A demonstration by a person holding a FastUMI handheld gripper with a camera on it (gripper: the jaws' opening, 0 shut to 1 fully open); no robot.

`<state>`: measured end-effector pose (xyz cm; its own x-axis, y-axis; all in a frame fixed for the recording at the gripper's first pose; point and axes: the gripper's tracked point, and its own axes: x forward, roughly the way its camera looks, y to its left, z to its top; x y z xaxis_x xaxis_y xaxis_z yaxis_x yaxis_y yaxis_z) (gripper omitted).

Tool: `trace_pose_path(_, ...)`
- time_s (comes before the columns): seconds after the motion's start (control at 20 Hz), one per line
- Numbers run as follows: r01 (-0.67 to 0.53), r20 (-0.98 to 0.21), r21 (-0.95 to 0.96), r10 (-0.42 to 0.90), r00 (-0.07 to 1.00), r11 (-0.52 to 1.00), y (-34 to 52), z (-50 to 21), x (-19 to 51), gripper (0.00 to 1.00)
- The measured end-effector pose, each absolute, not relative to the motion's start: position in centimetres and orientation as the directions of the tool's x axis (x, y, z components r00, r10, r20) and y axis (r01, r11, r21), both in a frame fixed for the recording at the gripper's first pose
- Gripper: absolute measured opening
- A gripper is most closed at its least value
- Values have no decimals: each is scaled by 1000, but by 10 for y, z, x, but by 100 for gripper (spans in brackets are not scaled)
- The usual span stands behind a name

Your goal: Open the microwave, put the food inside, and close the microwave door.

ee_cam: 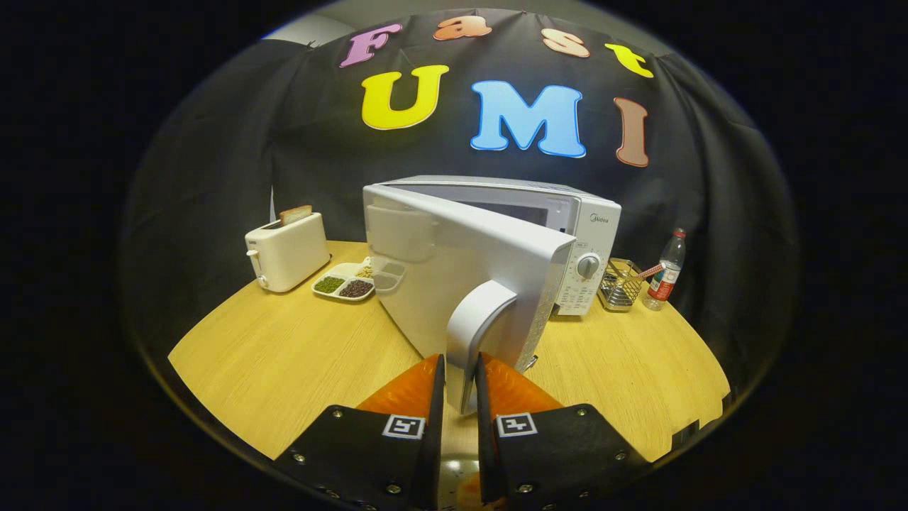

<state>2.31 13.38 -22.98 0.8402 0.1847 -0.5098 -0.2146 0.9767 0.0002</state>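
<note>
Two fingers of my gripper [460, 383] pinch the upright door handle [477, 333]; microwave [560, 220] door [461, 284] half open, hinged far left, swinging toward me.

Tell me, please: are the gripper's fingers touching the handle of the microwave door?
Touching. In the gripper view, the gripper has both fingers pressed against the sides of the door handle, no gap visible.

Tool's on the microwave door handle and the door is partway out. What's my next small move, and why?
Probably keep pulling the handle along the door's arc, away from the microwave. The tool has a finger on each side of the handle, and the door stands only partly open, so the opening looks too narrow for putting food in. Let go once it is wide.
</note>
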Motion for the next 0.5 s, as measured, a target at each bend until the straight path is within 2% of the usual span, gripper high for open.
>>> trace_pose_path(0.5,-293,-506,-2,252,825,956,208,-230,-23,23)
